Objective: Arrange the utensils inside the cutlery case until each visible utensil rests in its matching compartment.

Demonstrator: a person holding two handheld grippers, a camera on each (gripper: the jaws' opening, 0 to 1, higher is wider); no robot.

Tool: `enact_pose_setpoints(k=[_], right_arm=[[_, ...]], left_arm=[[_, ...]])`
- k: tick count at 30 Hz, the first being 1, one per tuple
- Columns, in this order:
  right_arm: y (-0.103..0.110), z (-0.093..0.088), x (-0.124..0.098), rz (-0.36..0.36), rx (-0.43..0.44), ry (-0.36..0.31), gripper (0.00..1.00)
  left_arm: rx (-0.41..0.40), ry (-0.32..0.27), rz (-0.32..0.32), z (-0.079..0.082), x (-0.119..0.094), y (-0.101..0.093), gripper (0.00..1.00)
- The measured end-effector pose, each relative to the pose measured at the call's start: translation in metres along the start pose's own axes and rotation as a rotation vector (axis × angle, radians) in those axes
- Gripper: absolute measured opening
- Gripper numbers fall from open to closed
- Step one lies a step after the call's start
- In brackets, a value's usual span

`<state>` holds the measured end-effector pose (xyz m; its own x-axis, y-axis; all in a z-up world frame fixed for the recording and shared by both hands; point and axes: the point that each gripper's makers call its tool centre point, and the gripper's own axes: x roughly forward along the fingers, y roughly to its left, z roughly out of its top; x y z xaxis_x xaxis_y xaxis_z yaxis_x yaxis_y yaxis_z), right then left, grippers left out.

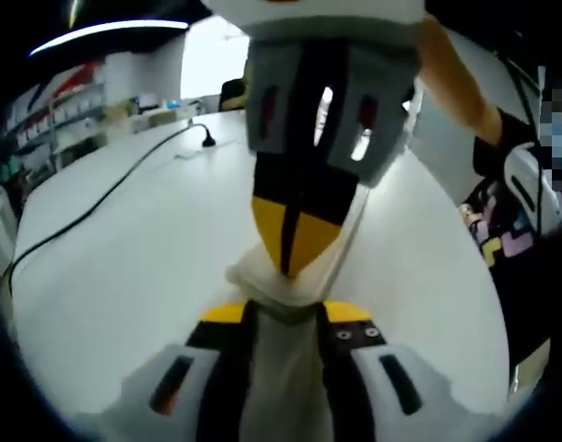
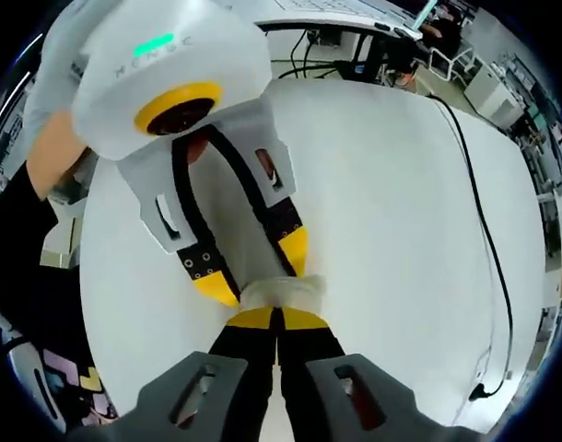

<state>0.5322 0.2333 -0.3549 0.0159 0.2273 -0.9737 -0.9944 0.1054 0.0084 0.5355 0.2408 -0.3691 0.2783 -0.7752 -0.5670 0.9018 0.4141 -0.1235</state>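
A white, soft-looking folded item (image 1: 283,378), perhaps the cloth cutlery case, is held between both grippers above the white table (image 1: 124,267). In the left gripper view my left gripper (image 1: 286,313) has its yellow-tipped jaws closed on the item's sides. My right gripper (image 1: 295,241) comes down from above, its jaws pressed together on the item's upper end. In the right gripper view my right gripper (image 2: 276,319) pinches the white item (image 2: 283,293), and the left gripper (image 2: 253,269) clasps it from the far side. I see no utensils.
A black cable (image 1: 106,193) runs across the table to a plug; the cable (image 2: 484,230) follows the right side in the right gripper view. Shelves (image 1: 51,120) stand at far left. A person's arm (image 1: 456,83) and body are on the right.
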Motion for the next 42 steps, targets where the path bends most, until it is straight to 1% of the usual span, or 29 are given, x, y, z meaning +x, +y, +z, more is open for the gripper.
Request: enact_pose_setpoints(k=[1,7,8,10,11,12,13,15,17,18,20,21,22,24,26,27,28,29,31,32,34,36,38,40,42], right_arm=[[0.0,0.0,0.0,0.005,0.026,0.0,0.0],[0.002,0.0,0.0,-0.002,0.015,0.027,0.0],[0.001,0.0,0.0,0.004,0.03,0.027,0.0],[0.004,0.0,-0.001,-0.009,0.005,0.03,0.0],[0.005,0.001,-0.002,-0.019,-0.006,0.034,0.0],[0.005,0.002,-0.002,-0.018,-0.04,0.03,0.0],[0.005,0.001,-0.003,-0.012,-0.042,0.022,0.0],[0.003,0.002,-0.004,0.015,-0.021,-0.03,0.0],[0.003,0.0,-0.007,0.019,-0.017,-0.037,0.0],[0.001,0.002,-0.01,0.013,-0.031,-0.055,0.0],[-0.004,0.002,-0.017,-0.007,-0.042,-0.078,0.0],[-0.005,0.002,-0.021,-0.009,-0.04,-0.089,0.0],[-0.003,0.002,-0.024,-0.004,-0.057,-0.108,0.0],[-0.001,0.001,-0.029,-0.007,-0.058,-0.141,0.04],[-0.001,0.002,-0.036,-0.032,-0.072,-0.201,0.06],[0.002,-0.001,-0.038,-0.033,-0.077,-0.216,0.09],[0.006,-0.005,-0.041,-0.03,-0.088,-0.233,0.12],[0.01,-0.011,-0.044,-0.034,-0.095,-0.246,0.14],[0.014,-0.023,-0.049,-0.045,-0.117,-0.272,0.19],[0.015,-0.032,-0.052,-0.053,-0.121,-0.28,0.21],[0.014,-0.054,-0.056,-0.07,-0.113,-0.285,0.23],[0.012,-0.07,-0.059,-0.085,-0.111,-0.295,0.27],[0.011,-0.082,-0.06,-0.087,-0.098,-0.304,0.31],[0.011,-0.095,-0.061,-0.084,-0.081,-0.318,0.37],[0.012,-0.105,-0.06,-0.093,-0.084,-0.326,0.41]], left_arm=[[-0.006,-0.005,-0.003,0.0,0.0,0.0,0.3],[-0.011,-0.011,0.0,0.001,0.0,-0.001,0.3],[-0.01,-0.011,0.002,0.001,0.0,-0.001,0.3],[-0.015,-0.009,0.008,0.001,0.001,-0.002,0.3],[-0.007,0.007,0.01,0.0,0.0,-0.003,0.29],[-0.002,0.017,0.014,0.0,0.0,-0.004,0.29],[0.0,0.021,0.02,0.0,0.001,-0.005,0.3],[0.006,0.033,0.026,-0.001,0.0,-0.007,0.3],[-0.001,0.041,0.033,-0.002,-0.001,-0.007,0.31],[-0.004,0.05,0.035,-0.003,-0.002,-0.009,0.31],[0.01,0.097,0.045,-0.007,-0.006,-0.01,0.32],[0.015,0.106,0.05,-0.007,-0.007,-0.01,0.32],[0.018,0.106,0.056,-0.004,-0.008,-0.009,0.32],[0.016,0.125,0.063,-0.001,-0.011,-0.008,0.32],[0.044,0.143,0.097,0.003,-0.015,-0.003,0.32],[0.067,0.162,0.113,0.004,-0.017,-0.002,0.32],[0.072,0.167,0.111,0.005,-0.016,-0.004,0.33],[0.08,0.172,0.108,0.006,-0.016,-0.005,0.35],[0.145,0.209,0.096,0.005,-0.016,-0.008,0.43],[0.181,0.232,0.101,0.005,-0.016,-0.008,0.47],[0.234,0.277,0.11,0.005,-0.015,-0.007,0.48],[0.235,0.275,0.105,0.013,-0.012,-0.01,0.48],[0.261,0.289,0.081,0.019,-0.01,-0.014,0.48],[0.31,0.342,0.066,0.02,-0.009,-0.015,0.49],[0.326,0.364,0.063,0.023,-0.006,-0.014,0.5]])
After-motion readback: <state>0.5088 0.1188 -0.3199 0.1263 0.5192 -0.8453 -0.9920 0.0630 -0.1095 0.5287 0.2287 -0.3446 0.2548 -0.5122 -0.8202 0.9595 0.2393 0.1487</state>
